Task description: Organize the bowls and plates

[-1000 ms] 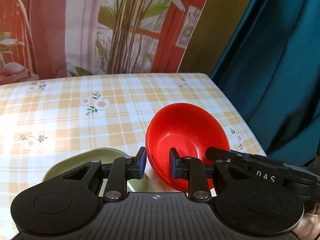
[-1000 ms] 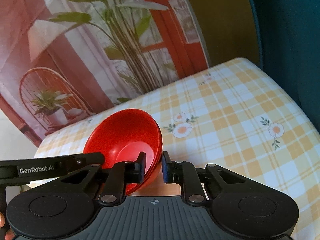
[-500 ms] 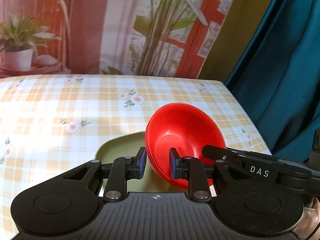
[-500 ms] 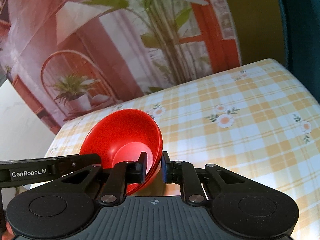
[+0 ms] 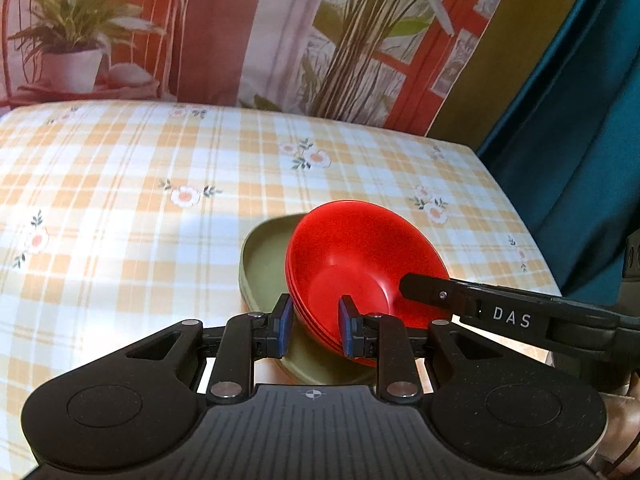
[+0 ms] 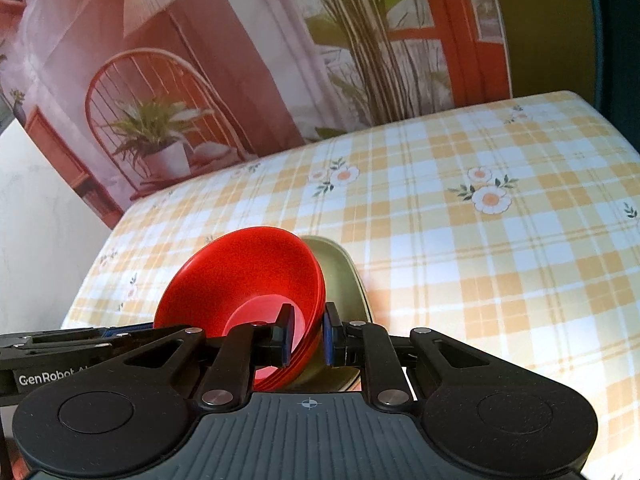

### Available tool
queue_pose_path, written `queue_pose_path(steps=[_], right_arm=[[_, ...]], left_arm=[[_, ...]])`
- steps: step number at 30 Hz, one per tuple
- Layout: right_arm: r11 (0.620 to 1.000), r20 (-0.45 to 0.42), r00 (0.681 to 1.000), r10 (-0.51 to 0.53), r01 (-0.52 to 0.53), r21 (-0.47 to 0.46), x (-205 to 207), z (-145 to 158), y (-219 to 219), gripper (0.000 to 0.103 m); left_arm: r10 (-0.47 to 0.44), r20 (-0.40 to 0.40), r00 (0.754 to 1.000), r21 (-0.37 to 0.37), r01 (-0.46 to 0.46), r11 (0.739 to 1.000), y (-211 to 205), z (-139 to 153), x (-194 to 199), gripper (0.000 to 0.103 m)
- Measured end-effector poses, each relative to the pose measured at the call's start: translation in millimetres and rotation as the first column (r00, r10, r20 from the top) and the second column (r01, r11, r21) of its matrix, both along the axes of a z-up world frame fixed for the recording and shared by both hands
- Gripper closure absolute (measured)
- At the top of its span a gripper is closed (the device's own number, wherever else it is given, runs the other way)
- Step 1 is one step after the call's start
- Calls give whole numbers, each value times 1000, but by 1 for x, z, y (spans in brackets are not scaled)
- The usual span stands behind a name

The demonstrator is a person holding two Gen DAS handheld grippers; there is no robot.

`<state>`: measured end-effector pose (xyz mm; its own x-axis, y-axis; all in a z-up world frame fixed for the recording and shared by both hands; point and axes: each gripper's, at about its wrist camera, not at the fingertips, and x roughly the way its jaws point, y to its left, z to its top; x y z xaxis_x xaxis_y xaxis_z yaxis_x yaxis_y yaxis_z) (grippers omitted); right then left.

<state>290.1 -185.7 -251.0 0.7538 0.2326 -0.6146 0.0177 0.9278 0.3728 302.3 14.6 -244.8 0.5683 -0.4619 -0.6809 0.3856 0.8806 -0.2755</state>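
Observation:
A stack of red bowls is held between both grippers above an olive green plate on the checked tablecloth. My left gripper is shut on the stack's left rim. My right gripper is shut on its right rim; the bowls tilt toward the camera there, with the green plate just behind and below them. The right gripper's finger shows across the left wrist view. Whether the bowls touch the plate cannot be told.
The table has a yellow and white checked cloth with flowers. A printed backdrop stands behind it, and a teal curtain hangs by the right edge. A white wall lies left of the table.
Both grippers have carried the red bowl stack over the green plate, which now sits more fully under and beside the bowls. Both views have swung left, showing more table.

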Motion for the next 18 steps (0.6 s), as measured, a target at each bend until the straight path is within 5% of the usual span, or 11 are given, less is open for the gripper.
queue_pose_path(steps=[18], right_arm=[[1000, -22, 1000, 15, -16, -25, 14, -3, 4, 88]], left_arm=[[12, -8, 1000, 7, -12, 1000, -2, -8, 6, 77]])
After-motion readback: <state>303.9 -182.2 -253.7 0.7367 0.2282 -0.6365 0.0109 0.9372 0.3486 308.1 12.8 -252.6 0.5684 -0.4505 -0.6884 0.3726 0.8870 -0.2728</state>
